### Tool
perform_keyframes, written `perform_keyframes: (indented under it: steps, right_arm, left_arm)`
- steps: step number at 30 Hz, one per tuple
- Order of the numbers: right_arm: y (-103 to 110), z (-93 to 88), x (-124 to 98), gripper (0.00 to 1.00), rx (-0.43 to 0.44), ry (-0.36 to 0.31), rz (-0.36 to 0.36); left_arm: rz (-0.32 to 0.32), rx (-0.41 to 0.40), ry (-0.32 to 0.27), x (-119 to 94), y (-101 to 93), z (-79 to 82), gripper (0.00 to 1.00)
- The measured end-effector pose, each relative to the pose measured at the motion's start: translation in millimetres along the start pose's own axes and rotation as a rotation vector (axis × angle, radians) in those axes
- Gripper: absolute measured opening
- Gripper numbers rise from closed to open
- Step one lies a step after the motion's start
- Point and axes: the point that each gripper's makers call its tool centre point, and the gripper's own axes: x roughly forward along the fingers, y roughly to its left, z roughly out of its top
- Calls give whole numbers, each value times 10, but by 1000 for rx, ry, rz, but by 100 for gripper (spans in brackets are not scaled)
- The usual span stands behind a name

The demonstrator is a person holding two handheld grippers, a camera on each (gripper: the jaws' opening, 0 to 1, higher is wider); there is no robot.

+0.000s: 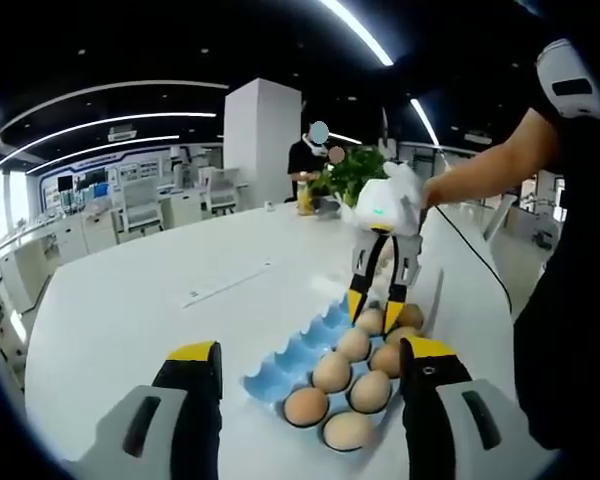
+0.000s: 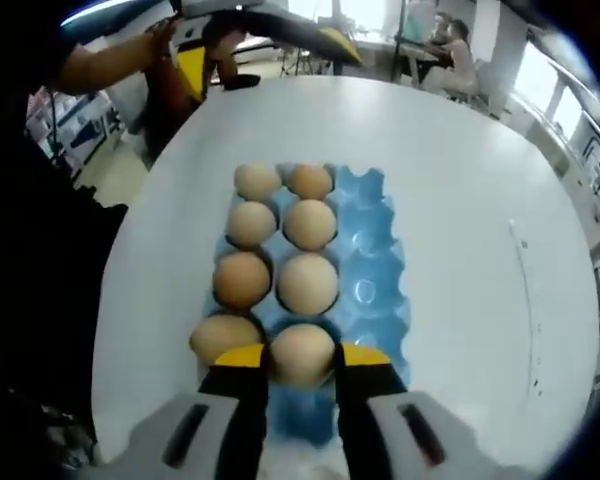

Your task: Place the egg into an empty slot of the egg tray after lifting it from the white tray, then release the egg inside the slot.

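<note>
While the egg [image 2: 302, 352] sits between the right hand-held gripper [image 2: 302, 368] tips, release remains.
It rests low in the blue egg tray [image 2: 372, 270] at six o'clock, jaws narrow around it; left hand-held gripper [image 1: 310, 375] hangs wide, empty, over the worktop [image 1: 150, 300].

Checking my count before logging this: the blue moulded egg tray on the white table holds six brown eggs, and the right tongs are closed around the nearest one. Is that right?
Not quite: the blue moulded egg tray holds eight brown eggs, not six, as the right gripper view shows. The rest stands: it sits on the white table, and the right tongs are closed around the nearest brown egg.
</note>
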Motion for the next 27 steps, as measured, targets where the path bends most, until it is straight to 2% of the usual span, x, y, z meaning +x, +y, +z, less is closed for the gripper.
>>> perform_keyframes:
  steps: [4,18,20,27]
  right_arm:
    - [-2,-6,-6,26,-5,-1,5]
    - [6,-36,-7,29,15,-72,24]
    - [3,-45,-36,31,18,-76,24]
    - [-39,-93,-201,29,39,-106,-11]
  left_arm:
    - [5,1,-1,-9,13,9,73]
    - [-11,6,-7,39,-9,55,72]
    - [-11,6,-7,37,-9,61,72]
    - [-11,8,-6,46,-7,67,72]
